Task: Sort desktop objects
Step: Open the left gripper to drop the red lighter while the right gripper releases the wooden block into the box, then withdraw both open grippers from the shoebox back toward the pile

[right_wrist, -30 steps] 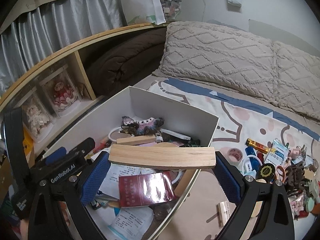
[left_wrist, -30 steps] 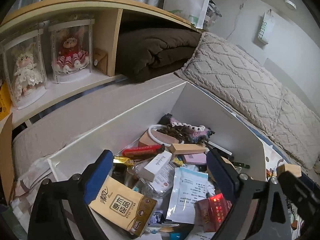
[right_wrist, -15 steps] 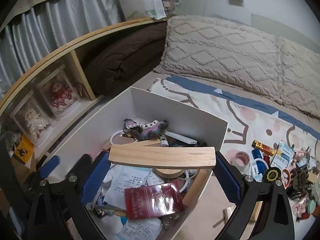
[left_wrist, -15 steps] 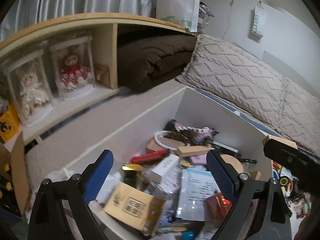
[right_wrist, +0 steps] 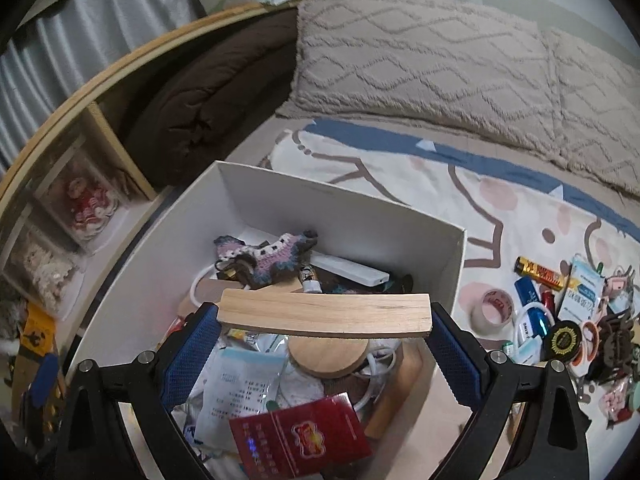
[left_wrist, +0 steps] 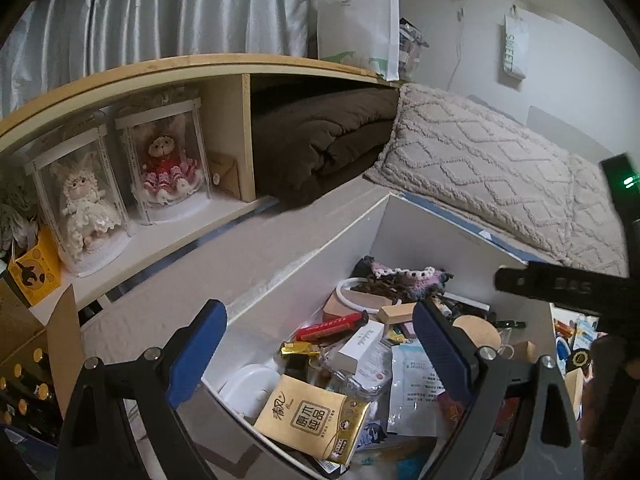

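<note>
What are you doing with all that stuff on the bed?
Someone is tidying small things into a white cardboard box on the bed. The right gripper holds a flat pale wooden strip by its ends, above the box's jumble. The left gripper is open and empty over the box. More bits, like a roll of tape, lie on the patterned sheet.

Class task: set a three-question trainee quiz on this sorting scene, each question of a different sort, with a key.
1. True or false: the right claw grips the wooden slat by its two ends.
2. The slat hangs over: A) the white box B) the patterned mat C) the shelf.
3. Fill in: the left claw is ____ and holds nothing.

Key: 1 true; 2 A; 3 open.
</note>
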The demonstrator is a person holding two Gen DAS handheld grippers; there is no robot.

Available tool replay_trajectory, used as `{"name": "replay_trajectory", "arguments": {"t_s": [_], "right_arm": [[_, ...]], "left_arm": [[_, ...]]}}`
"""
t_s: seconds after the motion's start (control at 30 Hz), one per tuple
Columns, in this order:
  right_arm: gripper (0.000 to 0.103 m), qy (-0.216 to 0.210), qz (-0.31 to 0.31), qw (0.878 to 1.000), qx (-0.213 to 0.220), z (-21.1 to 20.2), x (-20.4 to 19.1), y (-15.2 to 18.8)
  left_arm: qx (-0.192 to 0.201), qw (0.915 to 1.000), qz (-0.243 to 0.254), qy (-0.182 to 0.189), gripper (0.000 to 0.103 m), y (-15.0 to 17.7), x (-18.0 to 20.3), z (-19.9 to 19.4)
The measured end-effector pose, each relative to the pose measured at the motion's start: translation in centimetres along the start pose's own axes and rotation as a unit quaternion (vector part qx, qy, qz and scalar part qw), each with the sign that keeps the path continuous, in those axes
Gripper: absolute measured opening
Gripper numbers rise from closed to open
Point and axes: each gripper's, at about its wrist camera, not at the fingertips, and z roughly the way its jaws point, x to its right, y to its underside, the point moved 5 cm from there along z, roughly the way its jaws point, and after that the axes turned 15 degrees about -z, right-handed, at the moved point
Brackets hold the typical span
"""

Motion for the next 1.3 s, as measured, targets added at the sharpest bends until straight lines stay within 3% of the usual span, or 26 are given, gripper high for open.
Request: {"name": "replay_trajectory", "arguments": {"t_s": [0.17,0.3,1.0,1.3], "right_arm": [[0.099,0.014,-0.012,1.0,-0.009,1.5,-0.2,-0.4],[0.1,0.025,-0.009,1.0,0.009,1.8,-0.1,-0.3],[0.103,-0.003,0.005,1.0,-0.003,1.3,0.3,0.8],[0.103,-0.013,-0.004,1.0,0.015,-0.2,0.6,1.8]], "left_arm": [[0.005,0.9999,-0.016,0.003,0.095,-0.6,-0.7,-0.2],[0.003,0.9998,-0.021,0.001,0.095,-0.5,-0.9,-0.1],[0.002,1.0,-0.009,0.0,0.095,-0.1,-0.5,-0.1],[0.001,1.0,-0.002,-0.001,0.095,0.1,-0.2,-0.1]]}}
